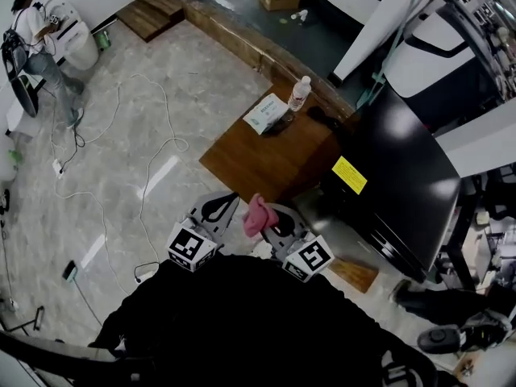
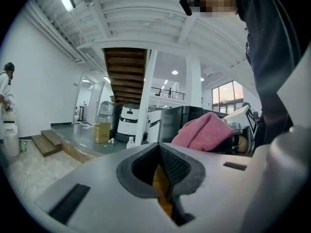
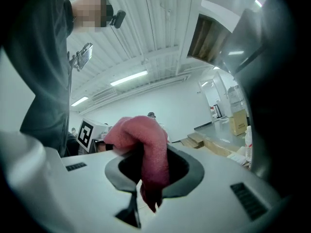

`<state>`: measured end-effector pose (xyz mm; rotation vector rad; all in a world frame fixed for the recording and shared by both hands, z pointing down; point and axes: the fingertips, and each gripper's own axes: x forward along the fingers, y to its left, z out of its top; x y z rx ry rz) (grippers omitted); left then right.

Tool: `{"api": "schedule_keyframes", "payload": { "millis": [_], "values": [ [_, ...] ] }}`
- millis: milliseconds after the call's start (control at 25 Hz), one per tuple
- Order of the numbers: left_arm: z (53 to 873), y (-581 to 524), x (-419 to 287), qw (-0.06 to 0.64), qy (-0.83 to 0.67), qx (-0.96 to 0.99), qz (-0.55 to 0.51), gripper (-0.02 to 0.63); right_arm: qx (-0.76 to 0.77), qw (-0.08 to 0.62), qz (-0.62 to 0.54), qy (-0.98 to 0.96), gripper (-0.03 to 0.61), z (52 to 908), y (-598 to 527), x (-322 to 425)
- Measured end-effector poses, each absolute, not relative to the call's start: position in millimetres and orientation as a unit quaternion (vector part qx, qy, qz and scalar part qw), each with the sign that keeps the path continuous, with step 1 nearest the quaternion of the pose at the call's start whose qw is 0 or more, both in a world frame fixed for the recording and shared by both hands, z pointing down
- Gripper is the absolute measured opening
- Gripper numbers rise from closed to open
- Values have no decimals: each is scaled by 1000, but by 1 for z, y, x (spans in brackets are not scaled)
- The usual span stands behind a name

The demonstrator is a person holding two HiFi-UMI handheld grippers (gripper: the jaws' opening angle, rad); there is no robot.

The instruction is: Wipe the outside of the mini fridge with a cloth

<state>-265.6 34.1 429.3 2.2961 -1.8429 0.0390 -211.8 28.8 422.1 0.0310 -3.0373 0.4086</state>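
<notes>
1. Right gripper (image 3: 148, 174): jaws clamped on a pink cloth (image 3: 145, 137). The cloth bunches above the pads and a tail hangs down through the notch below them.
2. In the head view the right gripper (image 1: 274, 224) is held close to the person's body, and the cloth (image 1: 259, 214) sticks up from its tip.
3. Left gripper (image 2: 163, 174): jaws drawn together to a thin slit with nothing between them. In the head view it (image 1: 219, 210) sits just beside the right gripper, on that gripper's left, and the two are not touching.
4. From the left gripper view, the cloth (image 2: 203, 130) shows off to the right, above that gripper's body.
5. Mini fridge (image 1: 403, 176): a black box ahead of the right gripper and to its right, well apart from the cloth. A yellow label (image 1: 349, 174) sits on the face turned toward the grippers.
6. Wooden table (image 1: 266, 160): straight ahead of both grippers, with the fridge against its right side. A water bottle (image 1: 299, 93) and a flat printed packet (image 1: 267, 111) stand at its far edge.
7. Loose cables (image 1: 153, 168) run over the pale floor to the left of the left gripper.
8. A second person (image 1: 32, 31) stands far off, ahead and left.
</notes>
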Motion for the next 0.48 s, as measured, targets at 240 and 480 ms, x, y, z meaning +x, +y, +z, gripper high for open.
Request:
{"api": "schedule_keyframes", "payload": {
  "millis": [240,480],
  "values": [
    [424,31,-331,93,-559,824,14,6,88,41,130,-987,81,416,27,-282],
    [424,28,-391,93,-500,861,18,6,167,38,155,-973,81,423,27,-340]
  ]
}}
